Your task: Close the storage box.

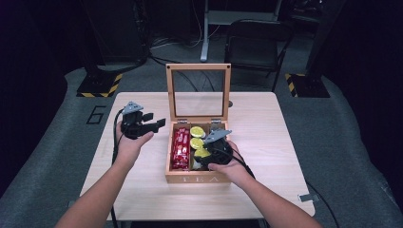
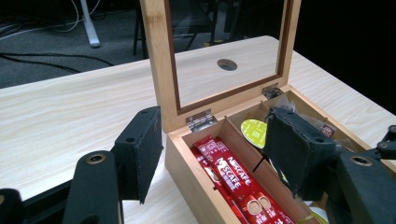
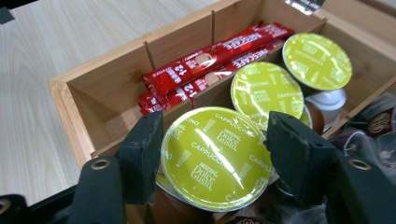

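A wooden tea box (image 1: 197, 178) stands mid-table, its glass lid (image 1: 198, 67) raised upright. Red Nescafé sticks (image 1: 180, 148) (image 3: 210, 58) fill its left compartment. Green-lidded Dolce Gusto capsules (image 1: 197, 132) (image 3: 266, 88) lie in the middle one. My right gripper (image 3: 215, 154) (image 1: 205, 153) reaches into the box from the front. Its pads are shut on the edges of the nearest capsule (image 3: 212, 163). My left gripper (image 1: 156, 119) (image 2: 215, 144) hovers left of the box near its back corner, jaws open, nothing between them.
Dark wrapped packets (image 3: 378, 121) sit in the box's right compartment. The light wooden table (image 1: 266, 142) has a round hole (image 2: 227, 64) behind the lid. A black chair (image 1: 256, 42) stands beyond the far edge. Cables trail from both grippers.
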`<act>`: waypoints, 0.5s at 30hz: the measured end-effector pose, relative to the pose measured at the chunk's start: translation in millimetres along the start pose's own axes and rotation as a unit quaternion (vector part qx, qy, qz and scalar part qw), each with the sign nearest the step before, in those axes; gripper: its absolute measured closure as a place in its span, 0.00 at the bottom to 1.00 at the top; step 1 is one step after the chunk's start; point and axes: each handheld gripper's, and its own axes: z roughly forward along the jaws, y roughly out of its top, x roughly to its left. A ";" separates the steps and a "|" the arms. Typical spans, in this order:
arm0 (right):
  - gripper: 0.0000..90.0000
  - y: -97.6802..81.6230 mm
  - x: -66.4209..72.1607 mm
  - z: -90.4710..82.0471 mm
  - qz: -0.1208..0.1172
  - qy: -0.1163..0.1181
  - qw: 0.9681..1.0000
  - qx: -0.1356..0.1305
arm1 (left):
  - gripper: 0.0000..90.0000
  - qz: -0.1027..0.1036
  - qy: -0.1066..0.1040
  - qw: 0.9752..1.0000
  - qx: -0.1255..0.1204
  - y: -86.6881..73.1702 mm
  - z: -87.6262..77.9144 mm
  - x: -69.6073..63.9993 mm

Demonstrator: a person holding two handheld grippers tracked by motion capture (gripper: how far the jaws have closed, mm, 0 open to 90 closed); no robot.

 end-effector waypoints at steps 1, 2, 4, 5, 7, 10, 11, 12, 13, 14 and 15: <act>0.41 0.6 0.0 -1.1 -0.002 -0.002 1.000 -0.002 | 0.41 0.000 0.001 1.000 -0.002 0.0 -0.1 0.1; 0.41 1.0 -0.1 -2.6 -0.004 -0.002 1.000 -0.005 | 0.41 0.000 0.001 1.000 -0.002 0.0 -0.1 0.1; 0.41 1.9 0.3 -6.1 -0.001 -0.004 1.000 -0.010 | 0.41 -0.001 0.000 1.000 -0.003 0.1 -0.6 0.0; 0.41 2.2 0.3 -7.3 0.000 -0.004 1.000 -0.012 | 0.41 -0.001 0.000 1.000 -0.002 0.1 -0.6 -0.1; 0.41 2.6 -0.1 -9.6 -0.001 -0.007 1.000 -0.013 | 0.41 0.000 0.000 1.000 -0.002 0.0 -0.6 -0.3; 0.41 3.0 -1.9 -13.2 -0.003 -0.009 1.000 -0.019 | 0.41 -0.001 0.000 1.000 -0.002 -0.1 -0.3 -0.8; 0.41 3.2 -2.7 -14.4 -0.003 -0.011 1.000 -0.020 | 0.42 -0.001 0.000 1.000 -0.001 -0.1 -0.3 -0.9; 0.41 3.3 -3.9 -15.7 -0.003 -0.011 1.000 -0.022 | 0.42 -0.001 0.000 1.000 -0.001 -0.1 -0.2 -0.8; 0.41 3.3 -4.1 -16.8 0.000 -0.014 1.000 -0.022 | 0.42 -0.001 0.000 1.000 -0.001 -0.1 -0.3 -0.7; 0.41 3.4 -4.8 -17.6 0.001 -0.014 1.000 -0.022 | 0.42 -0.001 0.000 1.000 -0.001 0.0 -0.3 -0.6; 0.41 3.3 -5.5 -19.2 0.003 -0.015 1.000 -0.024 | 0.42 0.000 0.000 1.000 -0.001 0.0 -0.5 -0.4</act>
